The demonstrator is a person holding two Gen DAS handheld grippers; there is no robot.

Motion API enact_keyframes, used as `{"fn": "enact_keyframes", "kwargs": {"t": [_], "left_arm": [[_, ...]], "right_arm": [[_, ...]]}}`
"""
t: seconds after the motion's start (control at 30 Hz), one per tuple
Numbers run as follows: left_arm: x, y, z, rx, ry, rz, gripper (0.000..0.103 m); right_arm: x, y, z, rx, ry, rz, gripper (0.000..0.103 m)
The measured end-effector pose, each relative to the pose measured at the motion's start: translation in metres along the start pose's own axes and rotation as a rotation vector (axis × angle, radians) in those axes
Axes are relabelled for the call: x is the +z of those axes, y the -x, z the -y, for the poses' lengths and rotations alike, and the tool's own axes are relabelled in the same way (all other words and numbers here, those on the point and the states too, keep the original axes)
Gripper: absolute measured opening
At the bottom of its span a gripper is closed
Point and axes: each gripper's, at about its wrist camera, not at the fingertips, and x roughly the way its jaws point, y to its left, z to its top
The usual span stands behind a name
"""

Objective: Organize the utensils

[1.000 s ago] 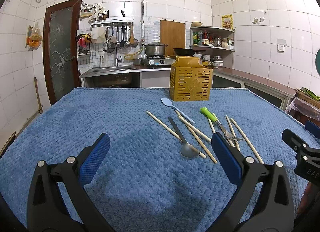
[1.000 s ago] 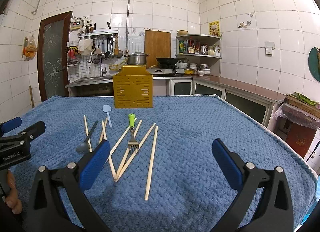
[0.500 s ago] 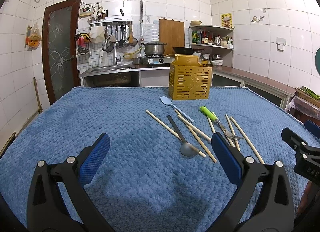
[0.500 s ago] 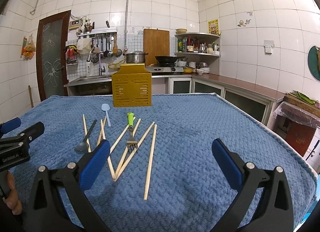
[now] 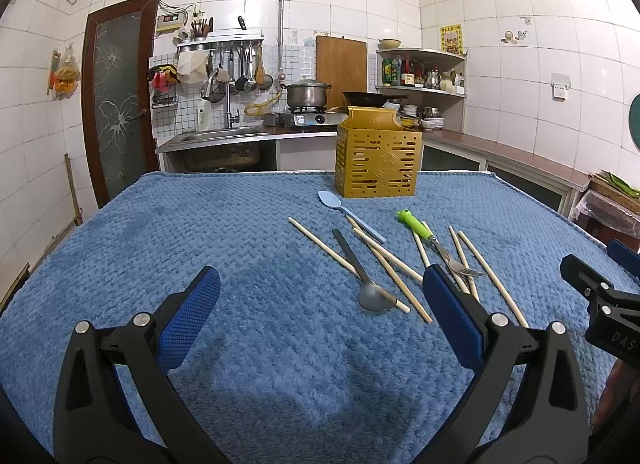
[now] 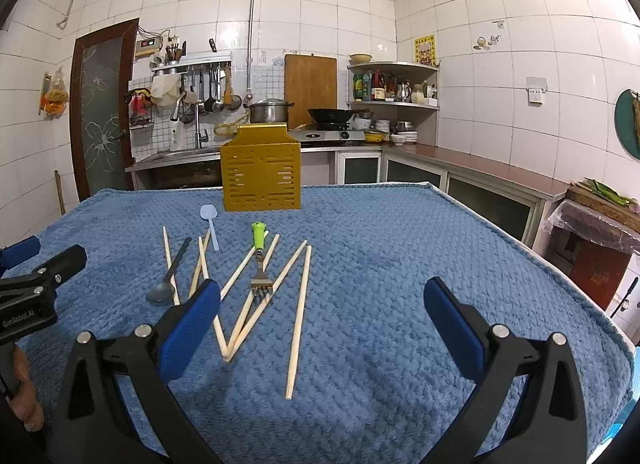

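A yellow slotted utensil holder (image 5: 379, 158) (image 6: 261, 173) stands at the far side of a table covered by a blue towel (image 5: 200, 232). In front of it lie several wooden chopsticks (image 6: 298, 316) (image 5: 328, 250), a light blue spoon (image 5: 348, 213) (image 6: 211, 224), a dark metal spoon (image 5: 362, 274) (image 6: 170, 274) and a green-handled fork (image 5: 434, 242) (image 6: 260, 260). My left gripper (image 5: 320, 318) is open and empty, short of the dark spoon. My right gripper (image 6: 320, 328) is open and empty, near the chopstick ends.
Each gripper shows at the edge of the other's view: the right gripper (image 5: 600, 304), the left gripper (image 6: 32, 288). Behind the table are a kitchen counter with sink (image 5: 220, 136), a pot on a stove (image 5: 306, 94) and a door (image 5: 120, 104). The towel's right edge (image 6: 560, 276) drops off.
Both grippers have drifted very slightly; the utensils lie as before and both grippers stay open.
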Motion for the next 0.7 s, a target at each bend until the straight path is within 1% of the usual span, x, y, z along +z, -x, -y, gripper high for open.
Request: {"fn": "enact_keyframes", "kwargs": {"t": [0.7], "left_arm": [[-0.0001, 0.0005, 0.0009, 0.001, 0.000, 0.000, 0.098]], "right_arm": [[-0.0016, 0.0000, 0.0006, -0.007, -0.007, 0.001, 0.099]]}}
